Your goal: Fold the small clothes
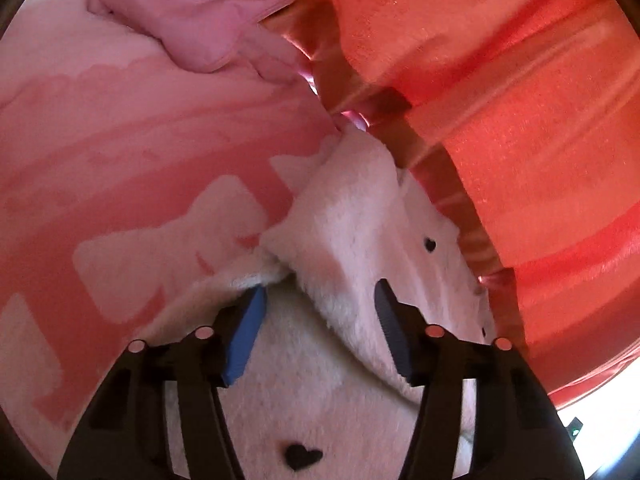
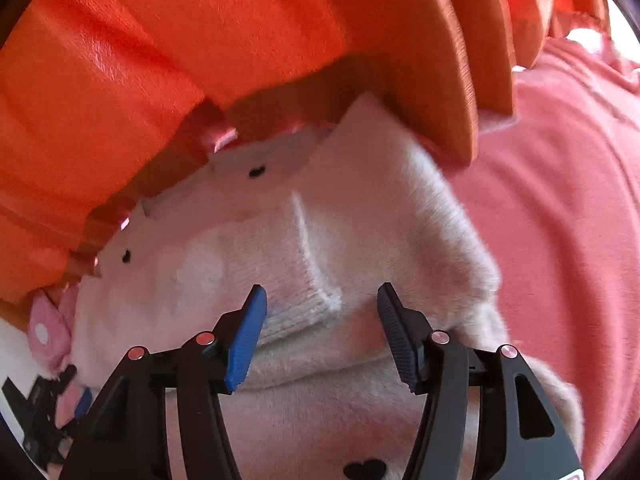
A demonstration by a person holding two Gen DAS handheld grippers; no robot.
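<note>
A small white fleece garment with black hearts lies on a pink and white patterned surface. My left gripper is open, its fingers straddling a folded edge of the fleece. In the right wrist view the same garment shows its knit inner side and a folded flap. My right gripper is open just above the folded hem, holding nothing. My left gripper's fingers show at the lower left beside a pink polka-dot bow.
A pleated orange-red fabric rises close behind the garment, also in the right wrist view. A pink padded item with a white round button lies at the back left. A pink garment lies to the right.
</note>
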